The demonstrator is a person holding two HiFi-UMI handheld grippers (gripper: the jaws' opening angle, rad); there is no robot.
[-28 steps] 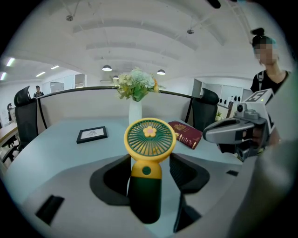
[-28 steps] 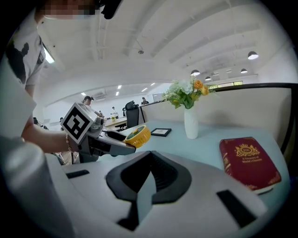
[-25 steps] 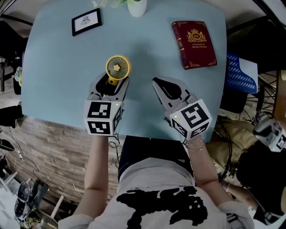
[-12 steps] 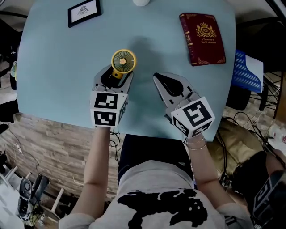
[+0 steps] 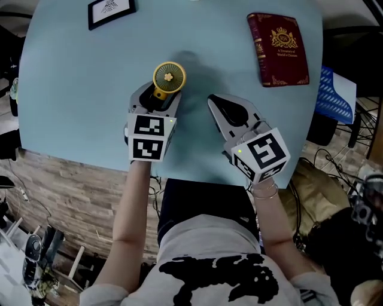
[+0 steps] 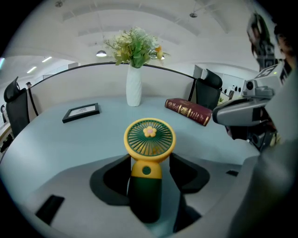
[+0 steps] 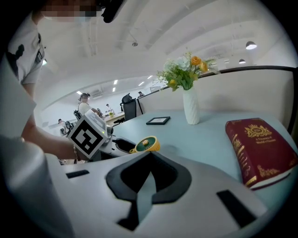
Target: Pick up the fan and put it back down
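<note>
A small fan (image 5: 169,77) with a yellow round head and dark green handle stands upright between the jaws of my left gripper (image 5: 157,101). In the left gripper view the fan (image 6: 149,139) fills the middle and my left gripper (image 6: 149,160) is shut on it, the dark pads against both sides under the head. I cannot tell whether its base touches the pale blue table (image 5: 78,89). My right gripper (image 5: 222,106) hovers just to the right, shut and empty, its tips meeting in a point (image 7: 149,155). The right gripper view shows the fan (image 7: 145,145) beyond those tips.
A dark red book (image 5: 278,48) lies at the far right of the table. A black picture frame (image 5: 111,9) lies at the far left. A white vase of flowers (image 6: 133,86) stands at the back. A blue object (image 5: 335,95) sits off the table's right edge.
My left gripper has sunk toward the table with the fan still in it. The right gripper has come down a little beside it.
</note>
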